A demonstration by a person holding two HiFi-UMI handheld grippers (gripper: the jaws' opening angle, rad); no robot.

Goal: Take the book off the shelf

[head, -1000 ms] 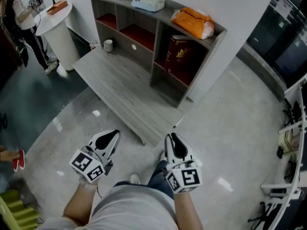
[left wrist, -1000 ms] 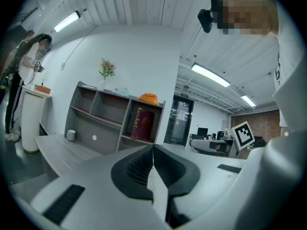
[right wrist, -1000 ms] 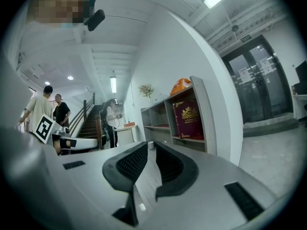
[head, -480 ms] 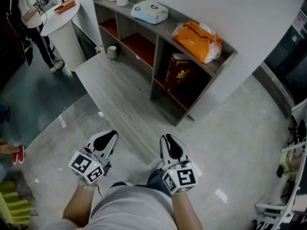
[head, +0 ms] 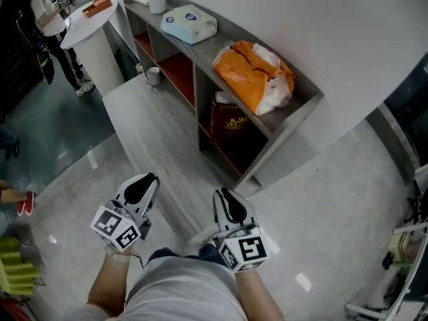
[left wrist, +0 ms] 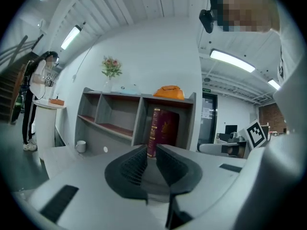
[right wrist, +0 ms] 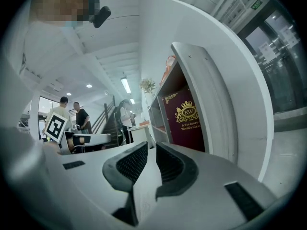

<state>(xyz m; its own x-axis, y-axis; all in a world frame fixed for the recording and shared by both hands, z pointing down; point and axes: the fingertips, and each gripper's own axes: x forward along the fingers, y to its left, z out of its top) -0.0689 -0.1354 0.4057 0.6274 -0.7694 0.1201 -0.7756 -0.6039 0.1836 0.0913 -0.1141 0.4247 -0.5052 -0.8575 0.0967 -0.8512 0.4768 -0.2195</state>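
While I hold off well short of the shelf [head: 292, 114], both grippers sit low in front of my operator's body, side by side, noses aimed at the shelf and marker cubes turned back toward the head camera. The left forearm [head: 107, 287] and right forearm [head: 259, 299] reach up from below, bare, elbows tucked. The left gripper [head: 152, 178] leans slightly toward the shelf's right end; its jaws are opening, a thin gap showing, nothing between them. The right gripper [head: 223, 192] has its jaws drawn together and empty. The book [head: 229, 127], dark red with gold print, stands upright in the shelf's lower right compartment, under the orange bag [head: 254, 77] on the shelf's top board. From the left gripper view I look straight along the jaws at its spine.
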